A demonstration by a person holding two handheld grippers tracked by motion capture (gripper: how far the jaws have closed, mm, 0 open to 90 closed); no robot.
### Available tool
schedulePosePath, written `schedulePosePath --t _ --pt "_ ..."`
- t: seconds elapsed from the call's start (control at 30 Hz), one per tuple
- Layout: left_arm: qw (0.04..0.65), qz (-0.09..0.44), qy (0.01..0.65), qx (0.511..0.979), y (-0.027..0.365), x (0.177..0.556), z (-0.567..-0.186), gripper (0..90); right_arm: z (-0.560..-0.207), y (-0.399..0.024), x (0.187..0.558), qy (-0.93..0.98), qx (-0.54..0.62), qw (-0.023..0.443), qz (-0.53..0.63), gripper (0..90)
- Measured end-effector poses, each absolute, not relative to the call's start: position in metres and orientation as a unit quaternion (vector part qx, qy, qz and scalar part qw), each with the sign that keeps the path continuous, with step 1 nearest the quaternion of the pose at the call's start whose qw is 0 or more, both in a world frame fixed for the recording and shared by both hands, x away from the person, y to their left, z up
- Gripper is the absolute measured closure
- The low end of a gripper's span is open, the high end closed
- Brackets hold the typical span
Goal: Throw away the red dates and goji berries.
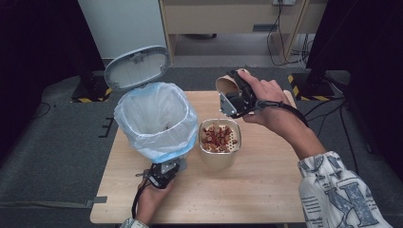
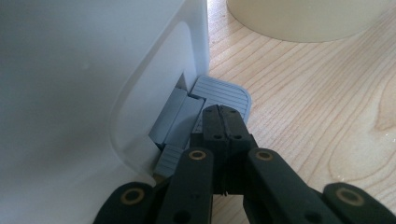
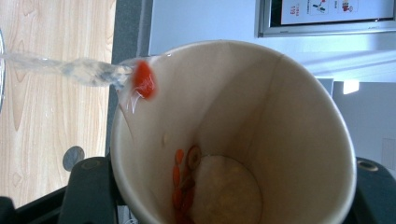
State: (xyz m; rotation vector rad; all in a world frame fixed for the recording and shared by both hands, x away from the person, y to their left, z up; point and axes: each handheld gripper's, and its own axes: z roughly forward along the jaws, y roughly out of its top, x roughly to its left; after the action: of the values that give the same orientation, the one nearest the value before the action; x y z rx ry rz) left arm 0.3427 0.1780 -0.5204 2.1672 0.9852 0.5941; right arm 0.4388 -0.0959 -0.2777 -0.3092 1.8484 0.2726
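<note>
- My left gripper [image 2: 223, 122] is closed with nothing in it, pressing the pedal [image 2: 219, 95] of the bin [image 1: 157, 118]; the lid stands open.
- Right of the bin sits a strainer cup [image 1: 219, 138] with red bits.
- My right gripper [image 1: 236, 97] clamps the paper cup [image 3: 233, 135], tilted, pouring water. It's light and crushable; I'd grip the wall gently.
</note>
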Motion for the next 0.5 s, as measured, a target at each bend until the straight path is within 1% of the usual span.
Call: schedulePosePath --t 0.5 --pt "0.338 0.227 0.378 0.832 0.1780 0.3428 -0.5204 89.6 -0.2761 -0.0975 0.4394 0.790 -0.132 0.586 0.118 34.2"
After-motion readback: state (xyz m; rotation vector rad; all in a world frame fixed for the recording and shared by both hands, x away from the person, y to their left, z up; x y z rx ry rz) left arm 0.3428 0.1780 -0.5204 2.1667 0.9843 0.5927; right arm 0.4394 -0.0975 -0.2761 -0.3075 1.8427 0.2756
